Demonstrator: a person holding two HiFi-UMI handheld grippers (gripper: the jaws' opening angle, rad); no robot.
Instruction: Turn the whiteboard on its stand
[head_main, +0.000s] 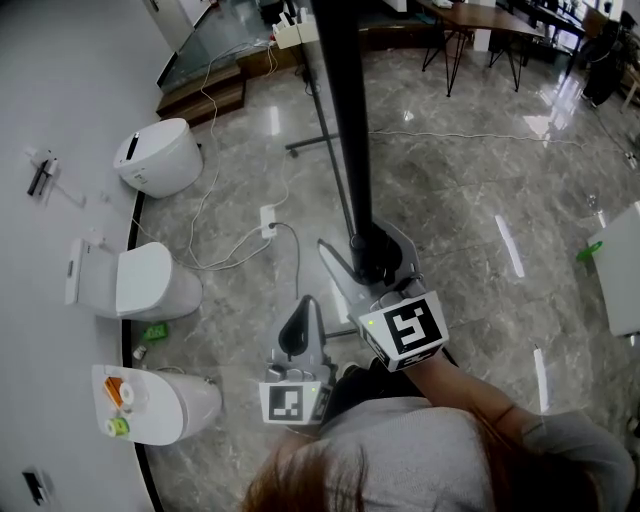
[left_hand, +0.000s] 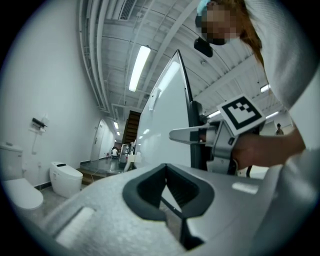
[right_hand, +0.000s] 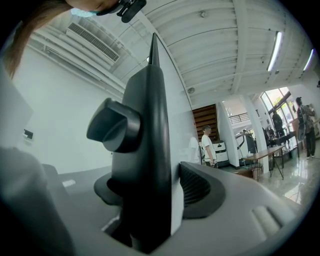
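In the head view the whiteboard (head_main: 340, 100) is seen edge-on as a tall black bar above the marble floor. In the left gripper view its white face (left_hand: 167, 120) tilts upward. My right gripper (head_main: 370, 255) is shut on the board's black side frame (right_hand: 147, 150), one pad on either side, just below a round black knob (right_hand: 115, 125). It also shows in the left gripper view with its marker cube (left_hand: 241, 114). My left gripper (head_main: 300, 325) hangs lower and to the left, off the board, shut with nothing between its pads (left_hand: 192, 185).
Three white toilets (head_main: 160, 158) (head_main: 135, 282) (head_main: 155, 405) line the wall at the left. A power strip (head_main: 267, 218) with cables lies on the floor near the stand's foot (head_main: 310, 145). A table (head_main: 480, 20) stands far back, and a white unit (head_main: 620, 265) at the right.
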